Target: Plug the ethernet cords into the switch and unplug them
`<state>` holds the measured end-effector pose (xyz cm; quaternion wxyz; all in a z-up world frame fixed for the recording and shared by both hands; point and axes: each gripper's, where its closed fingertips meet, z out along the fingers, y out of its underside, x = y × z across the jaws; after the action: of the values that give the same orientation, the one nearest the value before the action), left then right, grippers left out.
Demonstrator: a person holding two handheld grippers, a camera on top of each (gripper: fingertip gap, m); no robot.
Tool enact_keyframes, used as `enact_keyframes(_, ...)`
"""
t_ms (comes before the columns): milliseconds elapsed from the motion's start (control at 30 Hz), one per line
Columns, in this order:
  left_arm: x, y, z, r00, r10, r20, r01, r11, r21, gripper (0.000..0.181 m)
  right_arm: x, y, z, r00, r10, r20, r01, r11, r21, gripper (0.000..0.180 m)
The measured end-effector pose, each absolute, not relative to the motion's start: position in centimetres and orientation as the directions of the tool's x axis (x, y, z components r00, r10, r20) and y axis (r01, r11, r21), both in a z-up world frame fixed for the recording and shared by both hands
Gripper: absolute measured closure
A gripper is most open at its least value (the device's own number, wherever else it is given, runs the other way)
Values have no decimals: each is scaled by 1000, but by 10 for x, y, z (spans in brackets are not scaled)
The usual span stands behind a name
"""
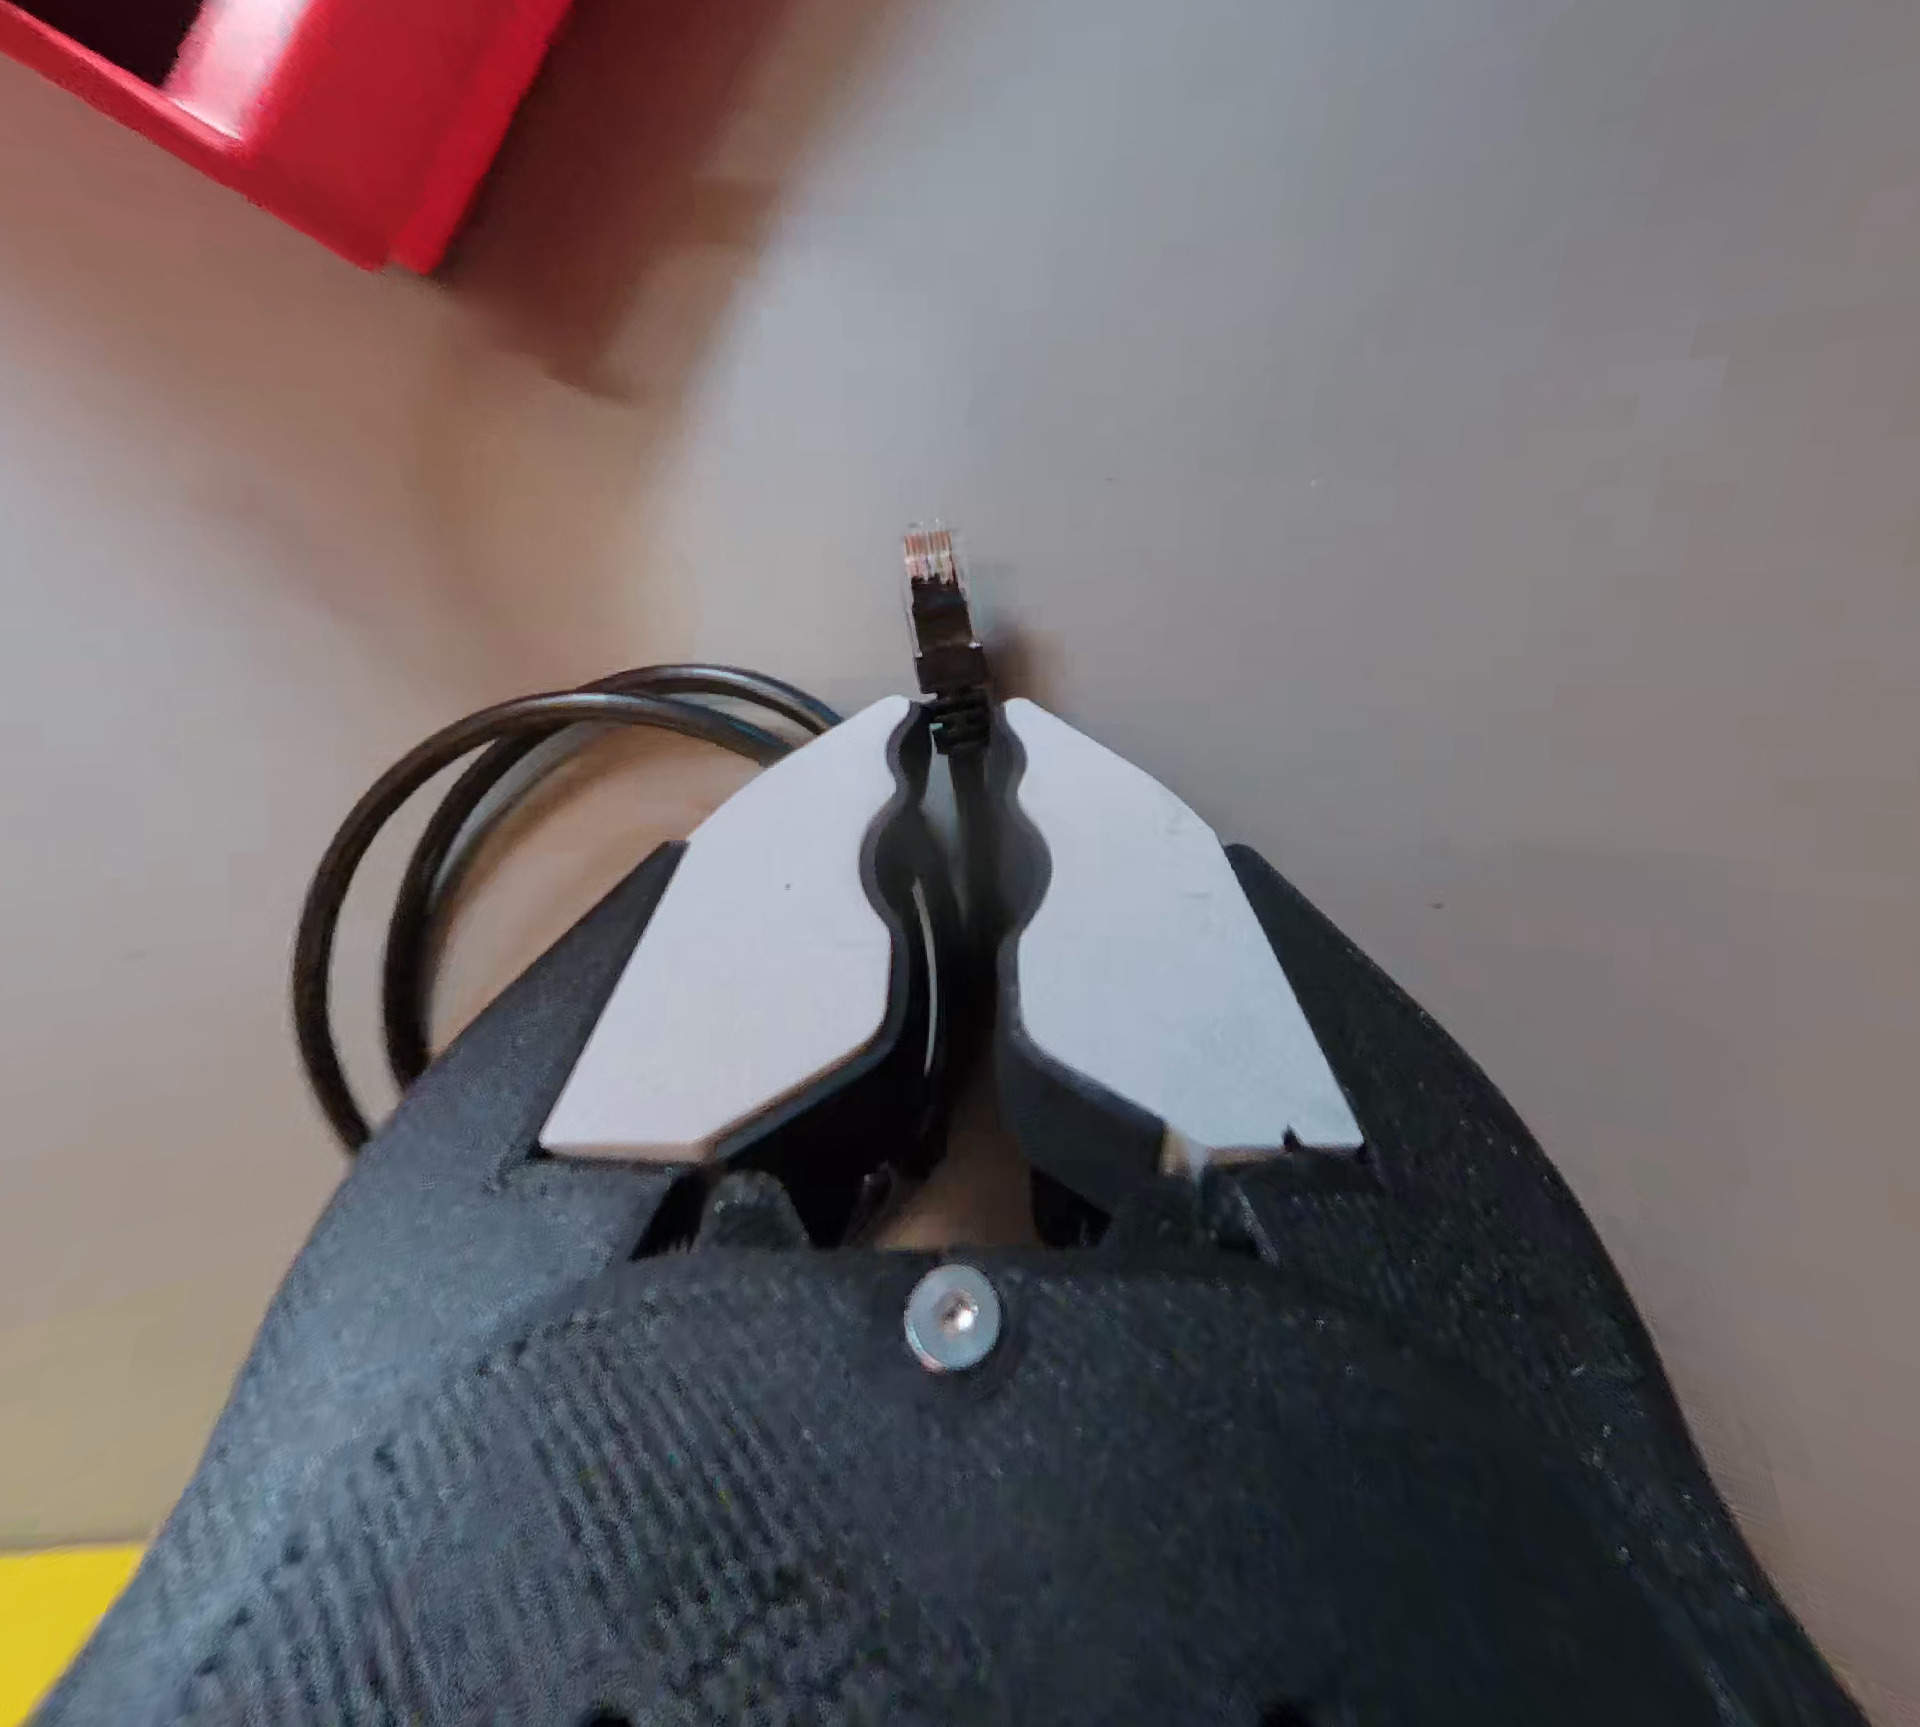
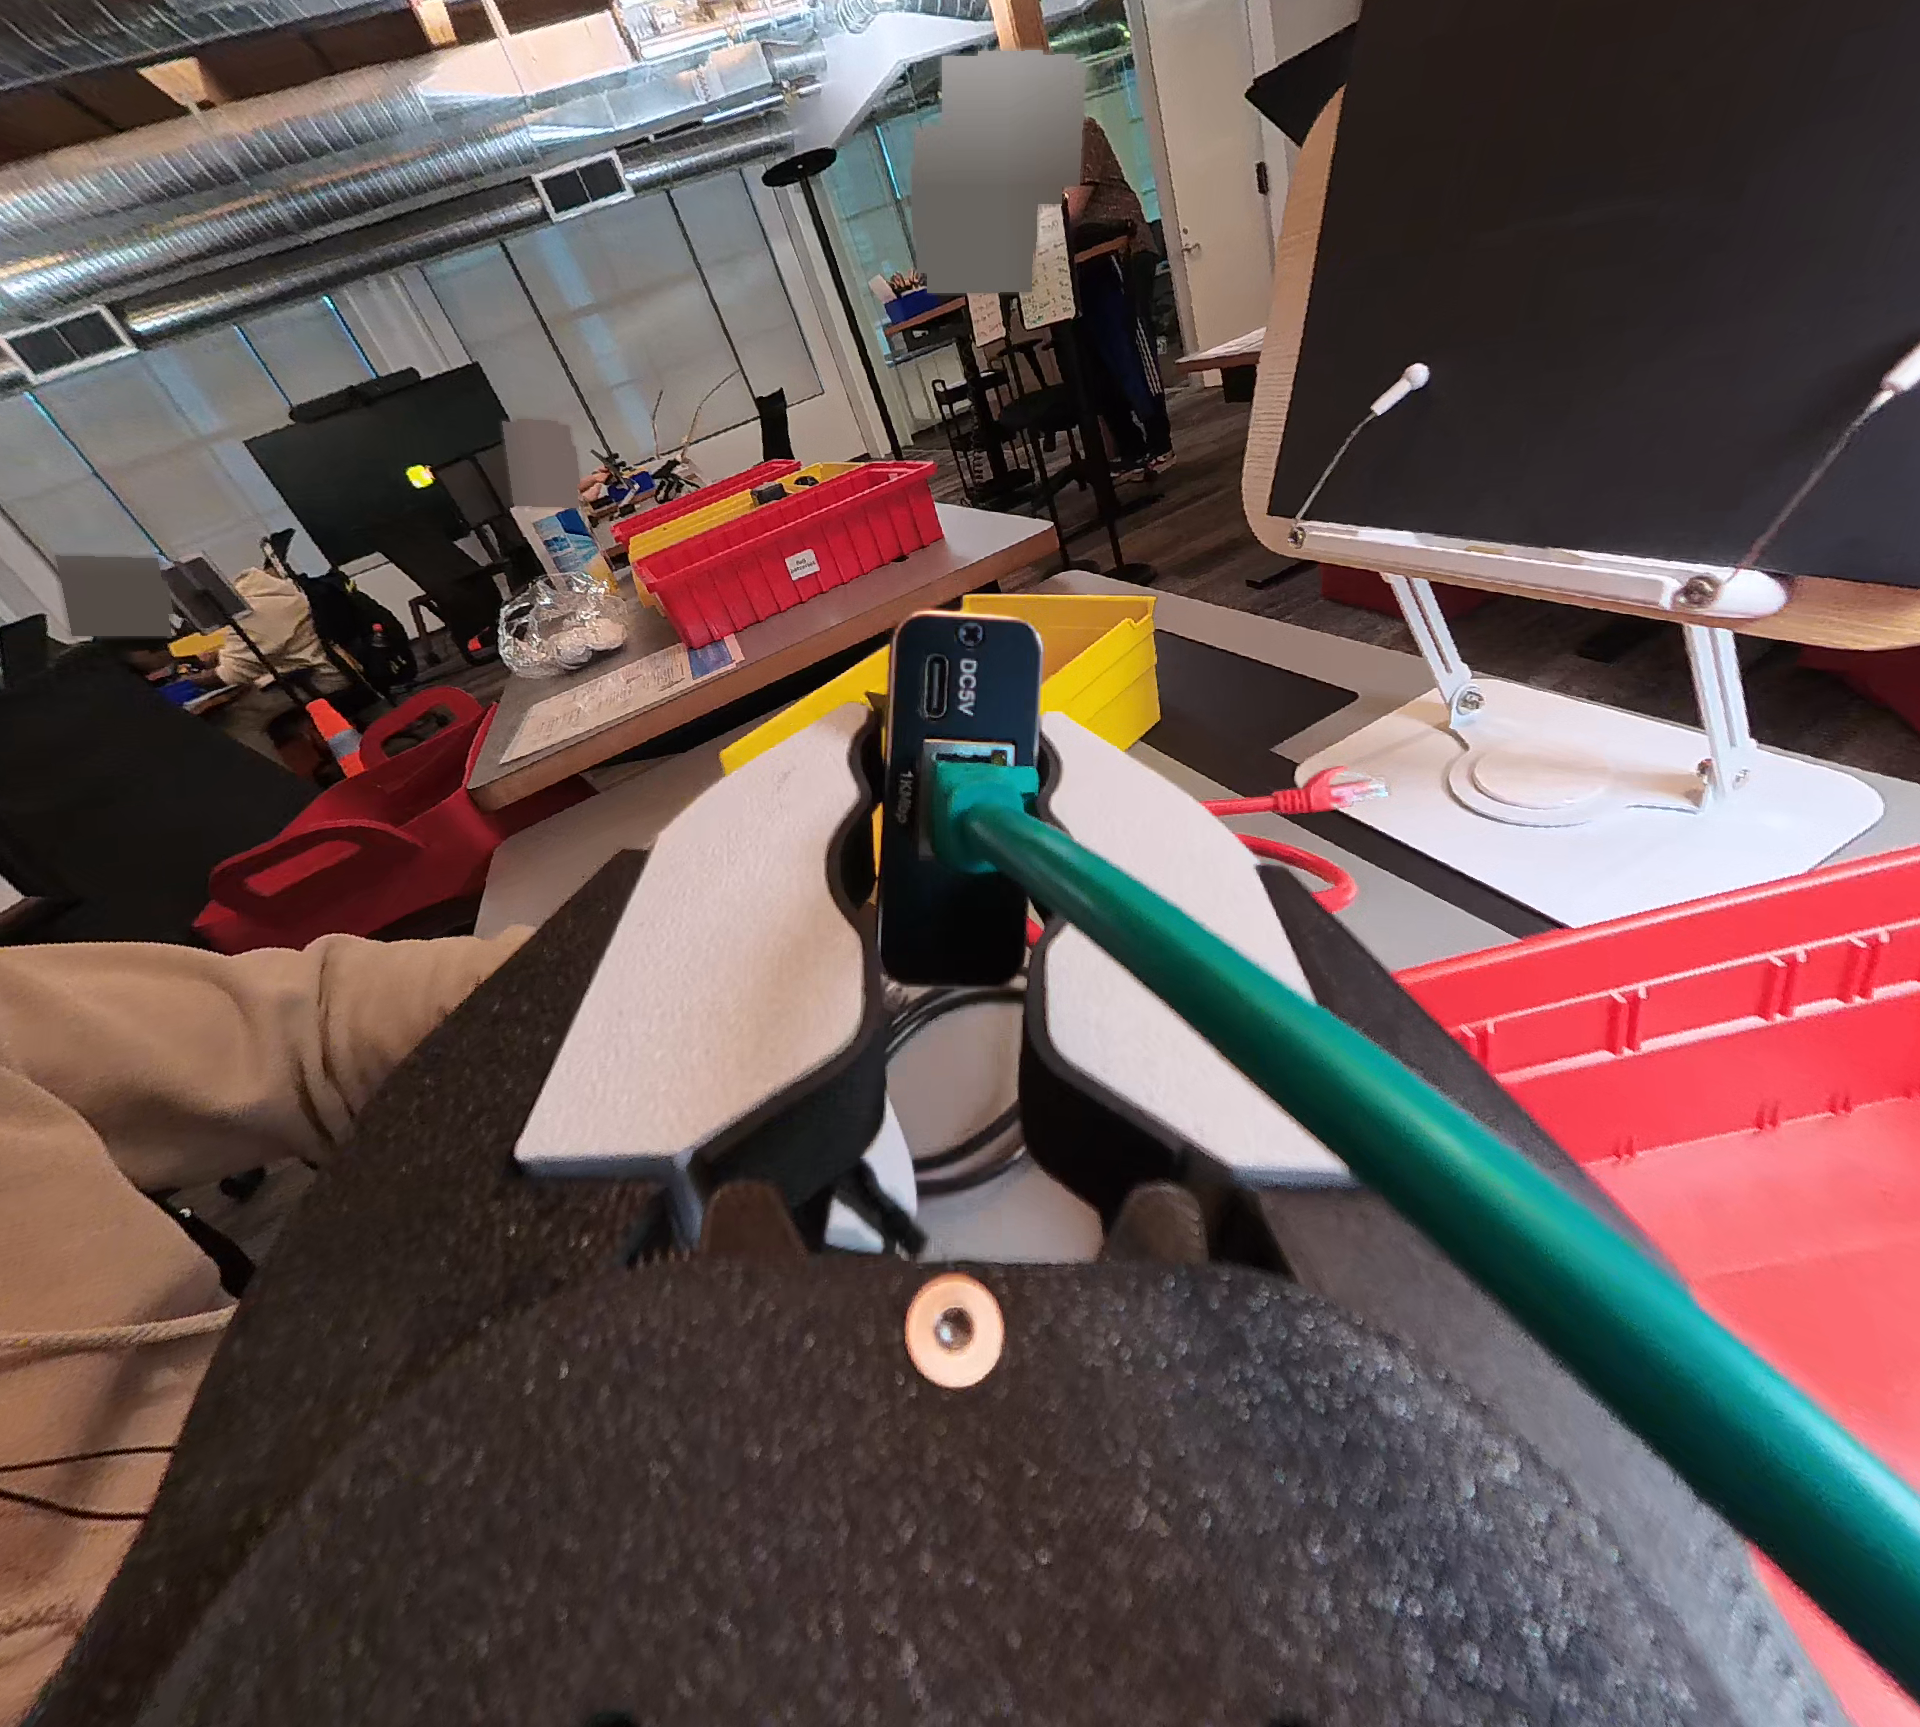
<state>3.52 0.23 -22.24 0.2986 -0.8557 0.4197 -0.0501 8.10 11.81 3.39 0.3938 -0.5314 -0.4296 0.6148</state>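
Observation:
In the left wrist view my left gripper (image 1: 954, 713) is shut on a black ethernet cord (image 1: 353, 867) just behind its clear plug (image 1: 932, 581), which sticks out past the fingertips over the grey table (image 1: 1351, 327). The cord loops away to the left. In the right wrist view my right gripper (image 2: 956, 727) is shut on a small dark switch (image 2: 961, 888), held upright. A green ethernet cord (image 2: 1351, 1095) is plugged into the switch's port and runs back to the lower right. A red ethernet cord (image 2: 1335, 792) lies loose on the table.
A red bin (image 1: 343, 25) stands at the upper left in the left wrist view. In the right wrist view a red bin (image 2: 1714, 1106) is at the right, a yellow bin (image 2: 1101, 659) behind the switch, a tablet stand (image 2: 1558, 784) at the right. A person's beige sleeve (image 2: 156, 1106) is at the left. Spacing between my two grippers at the tips: around 30 cm.

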Motion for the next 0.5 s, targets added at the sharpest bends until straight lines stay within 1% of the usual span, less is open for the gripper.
enact_keyframes(133, 15, 21, -171, 692, -643, -328, -649, -356, -672, 170, 81, 125, 23, -84, 934, -347, 33, -345, -938, 155)
enact_keyframes(233, -9, 31, -129, 708, -503, -496, -665, -239, -708, 170, 76, 123, 12, -81, 926, -368, 91, -360, -928, 155)
enact_keyframes(333, -26, 34, -103, 701, -372, -609, -696, -168, -698, 170, 66, 115, -1, -96, 925, -369, 143, -354, -924, 155)
enact_keyframes(500, -29, 34, -85, 623, -232, -747, -779, -101, -618, 170, 41, 88, -23, -180, 921, -346, 218, -305, -927, 155)
